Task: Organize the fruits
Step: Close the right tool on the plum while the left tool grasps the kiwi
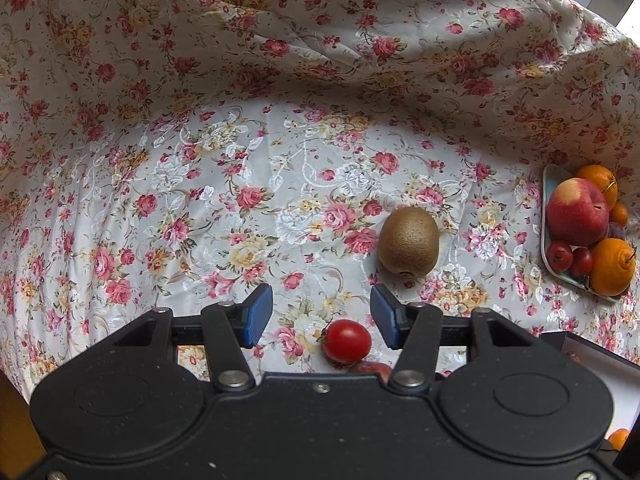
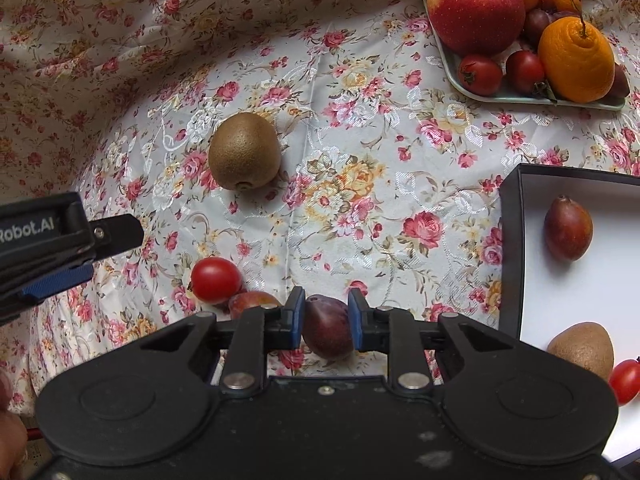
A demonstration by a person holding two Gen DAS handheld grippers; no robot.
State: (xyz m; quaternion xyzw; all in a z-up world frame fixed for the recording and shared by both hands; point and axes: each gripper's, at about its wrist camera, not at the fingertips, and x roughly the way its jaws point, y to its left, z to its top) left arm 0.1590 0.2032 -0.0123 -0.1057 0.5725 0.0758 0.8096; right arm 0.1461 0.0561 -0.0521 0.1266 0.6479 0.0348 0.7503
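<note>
Your right tool (image 2: 325,318) is squeezing a dark plum (image 2: 328,330) on the desk. Your left tool (image 1: 322,316) is wide, over a small tomato (image 1: 346,340). The box (image 2: 514,248) has three fruits already. The kiwi (image 2: 244,156) and another plum (image 2: 252,302) still wait.

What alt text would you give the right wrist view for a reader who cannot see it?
The right gripper is shut on a dark purple plum above a floral tablecloth. A red cherry tomato and brown kiwi lie loose; a black box with white inside holds fruit, and a pale green tray holds more.
</note>
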